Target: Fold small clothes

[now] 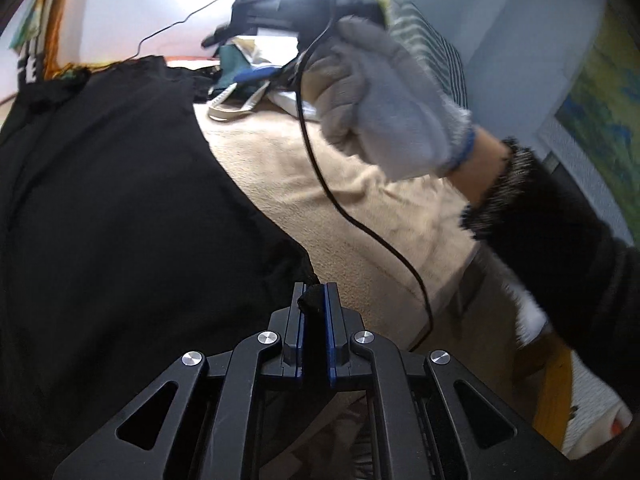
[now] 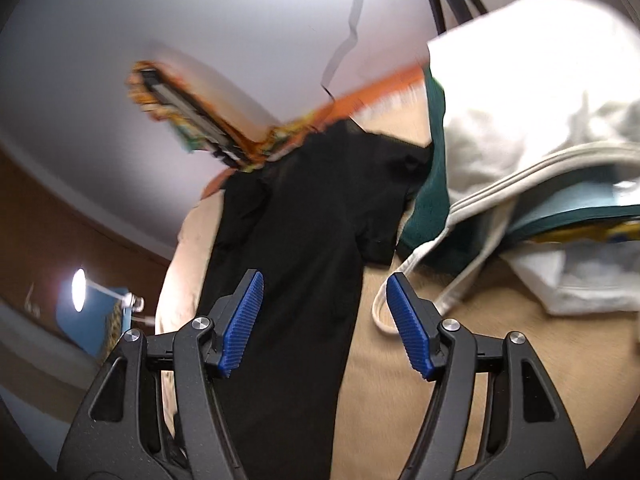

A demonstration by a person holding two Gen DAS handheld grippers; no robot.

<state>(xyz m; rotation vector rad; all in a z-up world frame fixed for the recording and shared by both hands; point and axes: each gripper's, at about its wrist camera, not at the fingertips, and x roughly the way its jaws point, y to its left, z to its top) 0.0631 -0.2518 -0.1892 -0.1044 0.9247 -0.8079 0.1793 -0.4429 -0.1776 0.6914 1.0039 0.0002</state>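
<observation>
The black shirt (image 1: 120, 184) lies on the tan blanket (image 1: 360, 216), w/ one edge pinched tight in my left gripper (image 1: 314, 304). My right gripper (image 2: 324, 320) is spread wide w/ nothing in it, just above the shirt, near a pile of white and green clothes (image 2: 520, 120).

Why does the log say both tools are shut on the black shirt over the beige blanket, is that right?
Only partly. The left tool is shut on the black shirt over the beige blanket; the right tool is open and holds nothing, as the right wrist view shows.

Black garment (image 1: 120, 200) cut off leftward
</observation>
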